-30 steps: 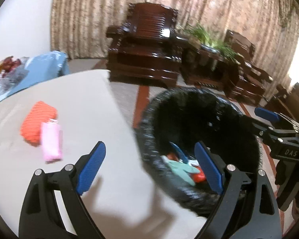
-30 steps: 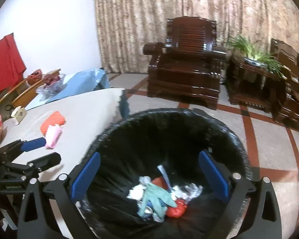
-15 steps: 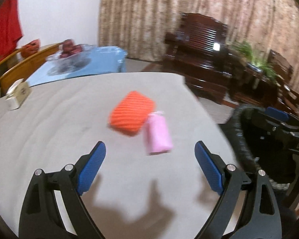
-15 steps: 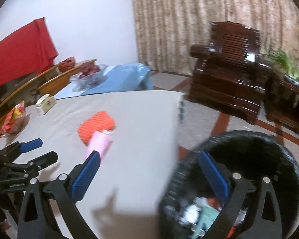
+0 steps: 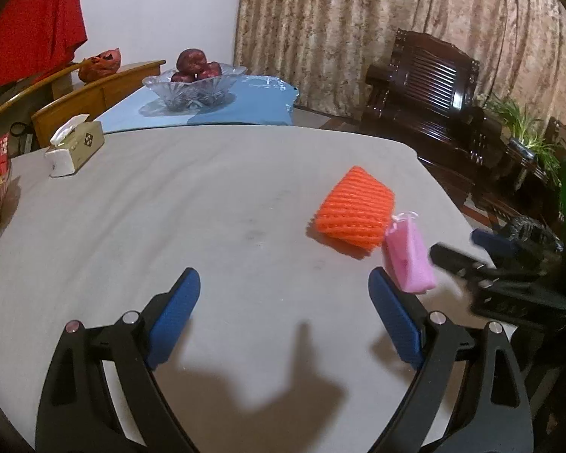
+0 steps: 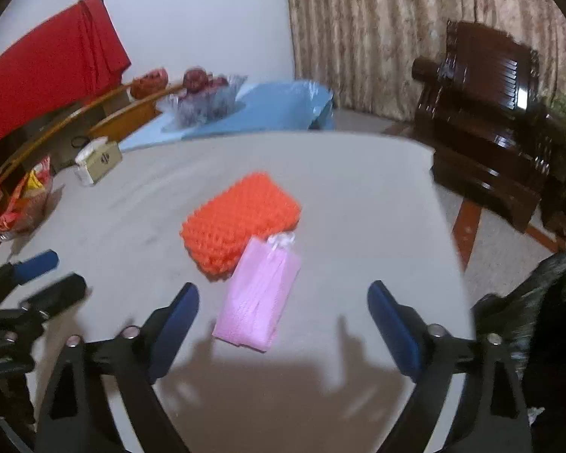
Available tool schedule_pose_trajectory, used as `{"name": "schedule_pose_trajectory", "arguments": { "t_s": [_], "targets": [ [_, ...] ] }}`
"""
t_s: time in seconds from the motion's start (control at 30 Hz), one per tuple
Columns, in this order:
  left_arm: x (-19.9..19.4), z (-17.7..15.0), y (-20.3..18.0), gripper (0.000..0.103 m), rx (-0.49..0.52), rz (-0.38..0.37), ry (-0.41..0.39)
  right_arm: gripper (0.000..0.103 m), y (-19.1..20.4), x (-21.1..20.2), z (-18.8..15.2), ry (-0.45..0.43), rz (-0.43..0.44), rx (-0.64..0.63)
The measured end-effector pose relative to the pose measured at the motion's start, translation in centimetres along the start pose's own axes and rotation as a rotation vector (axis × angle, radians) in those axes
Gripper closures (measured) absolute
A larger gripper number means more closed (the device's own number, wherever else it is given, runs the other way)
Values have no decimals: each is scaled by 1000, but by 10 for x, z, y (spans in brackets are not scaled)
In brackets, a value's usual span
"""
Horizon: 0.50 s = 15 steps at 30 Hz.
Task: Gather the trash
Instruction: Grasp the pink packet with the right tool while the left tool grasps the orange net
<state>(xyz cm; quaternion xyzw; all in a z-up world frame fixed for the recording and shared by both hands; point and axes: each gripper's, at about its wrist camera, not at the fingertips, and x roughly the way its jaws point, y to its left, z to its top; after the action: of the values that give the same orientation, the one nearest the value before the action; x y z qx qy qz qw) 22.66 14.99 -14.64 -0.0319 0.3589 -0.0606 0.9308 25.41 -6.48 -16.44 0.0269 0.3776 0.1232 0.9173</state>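
Both tools swung from bin to tabletop (image 5: 207,204). Left tool (image 5: 283,317) wide, empty. Right tool (image 6: 283,321) closing, empty, nearing pink pouch (image 6: 258,302) beside orange net (image 6: 237,222).

Orange foam fruit net (image 6: 241,222), ribbed, lying flat mid-frame on the grey tabletop, pink plastic packet (image 6: 258,294) just below it, overlapping its lower right edge, knotted end upward

An orange ribbed foam net sleeve (image 6: 241,222) is showing bright against the plain pale grey tablecloth (image 5: 169,204), with a pink crinkled plastic packet (image 6: 258,302) glowing pastel beside it. Blue pads are lining the black gripper fingers (image 6: 173,321). A beige floral-patterned curtain (image 5: 358,19) is hanging behind dark brown slatted wooden armchair (image 5: 430,87).
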Motion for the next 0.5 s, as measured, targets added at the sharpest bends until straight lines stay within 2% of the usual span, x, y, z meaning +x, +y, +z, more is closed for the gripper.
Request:
{"name": "schedule_pose_trajectory", "arguments": {
  "t_s": [0.1, 0.17, 0.2, 0.27, 0.33, 0.4, 0.5],
  "targets": [
    [8, 0, 5, 15, -6, 3, 5, 31, 4, 18, -5, 43, 4, -1],
    [12, 1, 5, 15, -10, 1, 9, 45, 2, 28, -6, 67, 18, 11],
    [16, 2, 5, 15, -10, -2, 11, 49, 1, 32, -6, 82, 28, 16],
    [21, 2, 3, 15, -6, -8, 16, 66, 1, 37, -8, 107, 50, 16],
    [29, 4, -2, 15, 0, -16, 22, 76, 0, 39, -8, 113, 69, 10],
    [38, 7, -7, 15, 6, -27, 29, 82, -2, 39, -6, 119, 88, 8],
    [50, 15, -18, 15, 12, -45, 31, 84, -12, 32, 1, 97, 79, 33]
  ]
}}
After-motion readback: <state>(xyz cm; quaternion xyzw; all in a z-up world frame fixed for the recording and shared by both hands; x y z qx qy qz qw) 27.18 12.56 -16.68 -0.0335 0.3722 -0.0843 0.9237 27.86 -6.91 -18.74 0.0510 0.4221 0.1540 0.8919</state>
